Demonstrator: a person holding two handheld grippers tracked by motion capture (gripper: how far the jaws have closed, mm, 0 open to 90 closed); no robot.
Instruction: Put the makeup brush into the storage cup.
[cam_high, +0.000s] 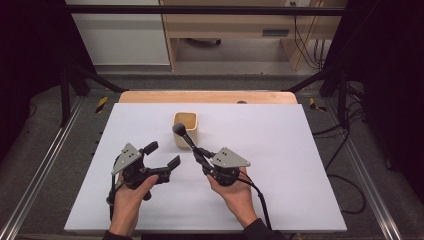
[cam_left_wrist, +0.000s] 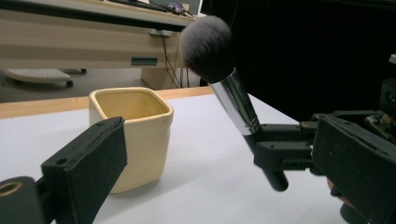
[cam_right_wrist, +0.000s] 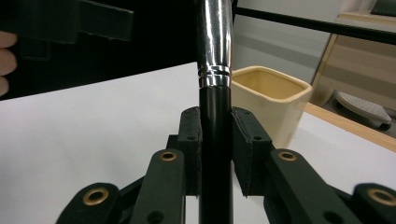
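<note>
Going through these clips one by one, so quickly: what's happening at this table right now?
A person sits at a white table with hand-held tongs in each hand. The right tongs are shut on the black handle of a makeup brush, with its bristle head raised and tilted toward a square yellow cup that stands upright on the table. The brush is not yet in the cup. The left tongs are open and hold nothing, beside the brush.

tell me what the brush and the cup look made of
Brush: soft dark bristles, likely synthetic; a shiny metal collar with mirror glints; a glossy black handle, probably plastic.
Cup: matte pale yellow with thick rounded walls, possibly ceramic or silicone.
</note>
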